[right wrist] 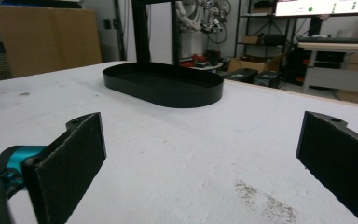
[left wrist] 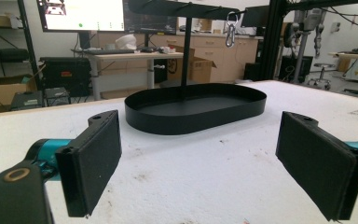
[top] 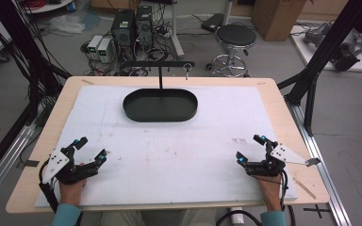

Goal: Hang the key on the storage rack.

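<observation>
A black oval tray (top: 160, 105) with an upright post and a crossbar (top: 158, 64) stands at the far middle of the white mat. A silver carabiner (top: 187, 69) hangs from the bar's right end. The left gripper (top: 90, 149) rests at the near left of the mat, open, with nothing between its pads (left wrist: 93, 161). At the near right lies the right gripper (top: 250, 149), also open and empty. The tray (left wrist: 196, 107) lies ahead of the left jaws with the carabiner (left wrist: 230, 30) above it. In the right gripper view the tray (right wrist: 163, 84) is ahead and slightly left.
The white mat (top: 169, 146) covers most of a wooden table (top: 273, 94). Black frame struts (top: 320, 56) rise at both sides. Behind the table stand a stool (top: 234, 40) and computer boxes (top: 132, 28) with cables on the floor.
</observation>
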{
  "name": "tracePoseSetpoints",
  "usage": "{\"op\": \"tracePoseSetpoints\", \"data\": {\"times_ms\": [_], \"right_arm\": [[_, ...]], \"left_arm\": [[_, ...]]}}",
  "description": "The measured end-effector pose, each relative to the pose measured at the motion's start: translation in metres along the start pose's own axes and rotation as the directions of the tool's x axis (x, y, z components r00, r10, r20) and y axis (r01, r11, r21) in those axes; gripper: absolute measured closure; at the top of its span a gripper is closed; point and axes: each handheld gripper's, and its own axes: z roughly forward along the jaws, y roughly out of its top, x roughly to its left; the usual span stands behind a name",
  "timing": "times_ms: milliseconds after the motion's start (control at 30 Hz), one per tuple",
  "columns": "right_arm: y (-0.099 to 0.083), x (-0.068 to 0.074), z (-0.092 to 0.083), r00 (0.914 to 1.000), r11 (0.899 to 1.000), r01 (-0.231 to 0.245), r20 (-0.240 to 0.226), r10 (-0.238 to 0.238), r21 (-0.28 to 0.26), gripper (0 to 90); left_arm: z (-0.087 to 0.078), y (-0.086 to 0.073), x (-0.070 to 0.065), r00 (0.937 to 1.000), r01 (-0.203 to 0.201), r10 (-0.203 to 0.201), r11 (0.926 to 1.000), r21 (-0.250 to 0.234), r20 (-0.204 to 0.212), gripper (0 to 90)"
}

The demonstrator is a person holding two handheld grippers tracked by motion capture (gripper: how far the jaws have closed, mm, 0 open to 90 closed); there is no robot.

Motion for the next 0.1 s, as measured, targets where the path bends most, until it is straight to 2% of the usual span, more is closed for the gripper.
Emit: {"op": "tracePoseSetpoints", "data": {"times_ms": [100], "right_arm": [[-0.0001, 0.0009, 0.0002, 0.9993, 1.000, 0.015, 0.034, -0.014, -0.008, 0.7]], "left_arm": [[-0.0004, -0.0001, -0.0003, 1.0000, -0.005, 0.005, 1.0000, -0.003, 0.000, 14.6]]}}
